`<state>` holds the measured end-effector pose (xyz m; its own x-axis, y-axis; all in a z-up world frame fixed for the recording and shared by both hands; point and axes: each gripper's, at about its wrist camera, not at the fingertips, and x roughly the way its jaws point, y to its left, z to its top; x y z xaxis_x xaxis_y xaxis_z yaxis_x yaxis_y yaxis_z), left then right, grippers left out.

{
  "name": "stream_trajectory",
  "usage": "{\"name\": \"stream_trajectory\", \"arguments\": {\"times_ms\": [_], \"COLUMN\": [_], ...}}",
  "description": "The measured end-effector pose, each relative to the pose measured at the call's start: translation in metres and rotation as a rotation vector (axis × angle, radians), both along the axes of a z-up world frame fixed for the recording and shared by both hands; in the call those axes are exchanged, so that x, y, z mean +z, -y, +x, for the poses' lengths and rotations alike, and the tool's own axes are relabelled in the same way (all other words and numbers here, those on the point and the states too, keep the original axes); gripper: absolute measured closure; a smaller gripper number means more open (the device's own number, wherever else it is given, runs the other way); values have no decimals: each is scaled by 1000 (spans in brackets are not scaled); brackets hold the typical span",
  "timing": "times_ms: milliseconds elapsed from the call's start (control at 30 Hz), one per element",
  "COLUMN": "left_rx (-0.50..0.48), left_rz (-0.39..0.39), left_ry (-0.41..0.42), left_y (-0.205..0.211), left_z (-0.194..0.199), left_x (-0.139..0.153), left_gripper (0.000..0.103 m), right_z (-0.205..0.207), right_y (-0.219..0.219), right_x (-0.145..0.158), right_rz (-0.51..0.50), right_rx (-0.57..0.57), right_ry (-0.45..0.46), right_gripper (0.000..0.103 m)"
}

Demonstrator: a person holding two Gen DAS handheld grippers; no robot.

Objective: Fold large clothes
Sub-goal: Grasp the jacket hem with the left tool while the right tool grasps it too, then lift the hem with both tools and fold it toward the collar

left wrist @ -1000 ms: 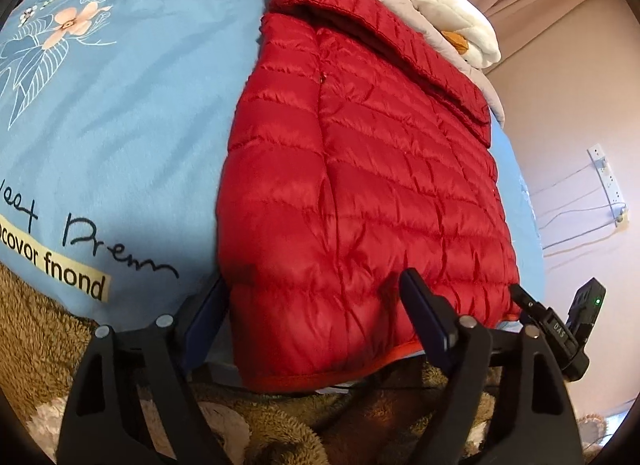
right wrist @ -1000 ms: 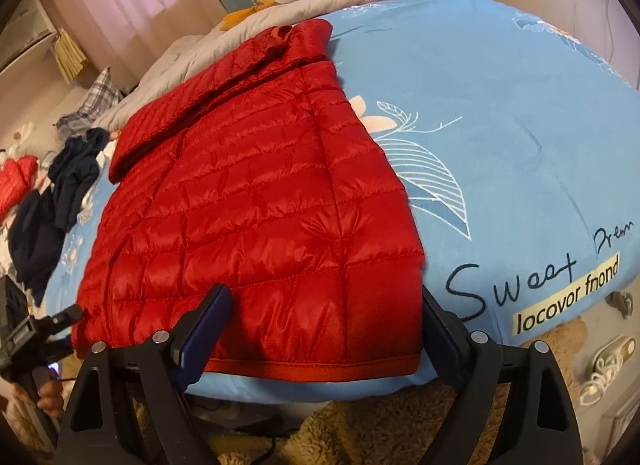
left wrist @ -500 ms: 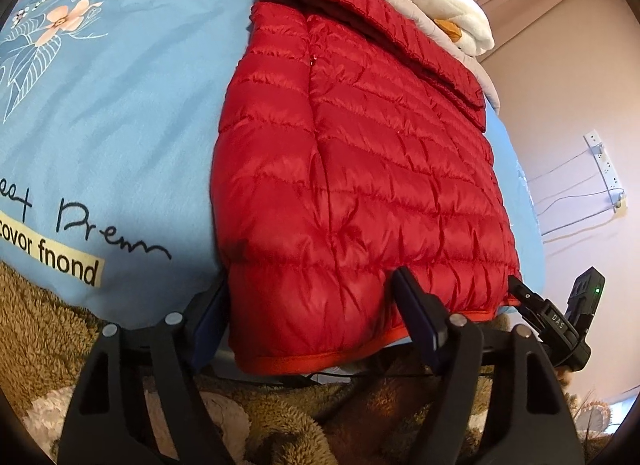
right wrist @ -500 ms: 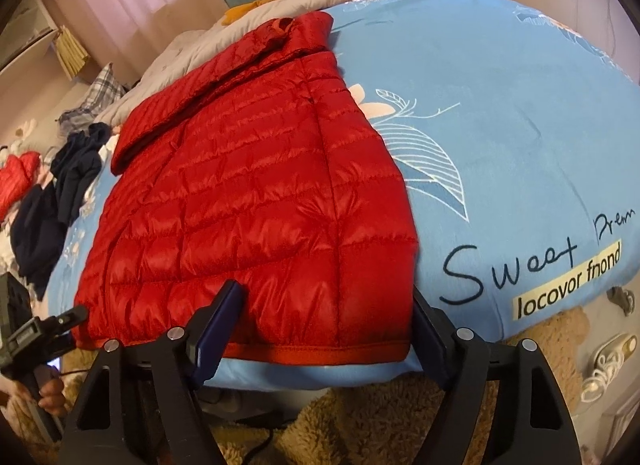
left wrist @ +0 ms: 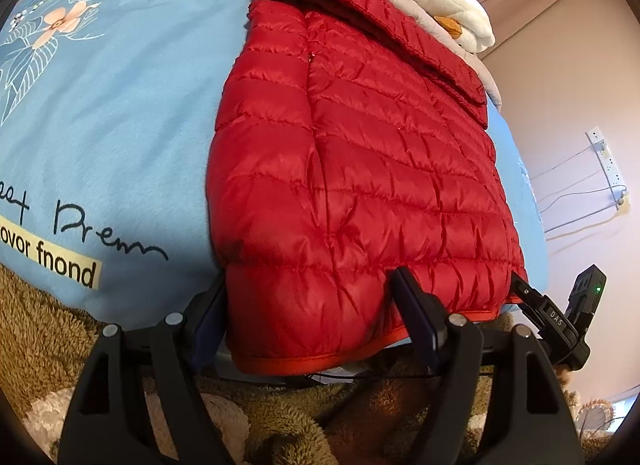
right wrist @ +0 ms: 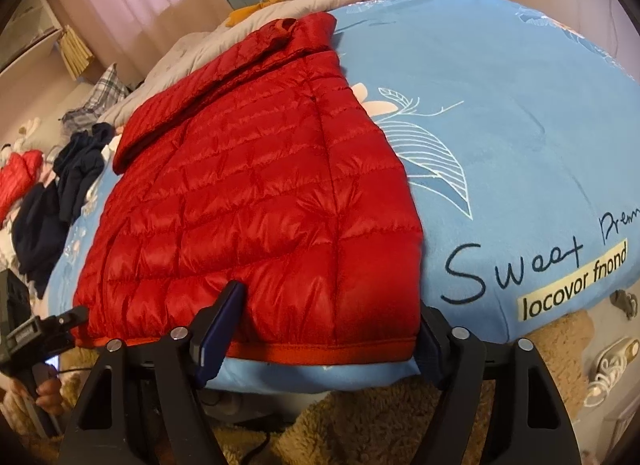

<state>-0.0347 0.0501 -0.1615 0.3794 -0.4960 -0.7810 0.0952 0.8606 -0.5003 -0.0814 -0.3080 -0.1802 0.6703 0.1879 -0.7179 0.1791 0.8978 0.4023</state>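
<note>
A red quilted puffer jacket (left wrist: 360, 169) lies flat on a bed covered by a light blue printed blanket (left wrist: 120, 125), its collar toward the far end near a white plush duck (left wrist: 452, 1) and its bottom hem hanging just over the near edge of the bed. The jacket looks already narrowed, with no sleeve showing at either side, so the step in hand is judged to be taking the hem corners for the lengthwise fold.

The left tongs (left wrist: 316, 305) straddle one hem corner: one finger sits at the jacket's outer side edge, the other on top of the padded fabric. They are released, with the pads not yet pressing. The right tongs (right wrist: 324, 329) straddle the other hem corner (right wrist: 360, 313) in the same way, and their jaws are closing with the quilted fabric between them, not yet clenched on it.

To do this well, each pair should bite deep enough to take every layer above the red binding, since slick down-filled fabric probably slides out of a shallow pinch. The blue blanket beneath should stay out of the grip. Both corners should be gripped evenly, so that the hem stays straight when lifted toward the collar. The padding will likely spring back, so the fold may need pressing down
</note>
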Motion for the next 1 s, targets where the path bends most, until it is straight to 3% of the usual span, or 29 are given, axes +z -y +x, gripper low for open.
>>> {"name": "stream_trajectory", "arguments": {"times_ms": [100, 367, 567, 1000], "left_rx": [-5, -37, -25, -25], "left_rz": [18, -31, -32, -62], "left_ry": [7, 8, 85, 292], "left_y": [3, 9, 7, -4], "left_z": [0, -3, -8, -25], "left_x": [1, 3, 30, 104], "left_gripper": [32, 85, 89, 90], "right_z": [1, 1, -4, -23], "right_y": [-2, -6, -11, -14], "right_x": [1, 6, 31, 102], "right_rz": [17, 29, -29, -96], "right_rx": [16, 44, 58, 81], "right_ry": [21, 60, 129, 335], "right_gripper": [44, 78, 91, 93]}}
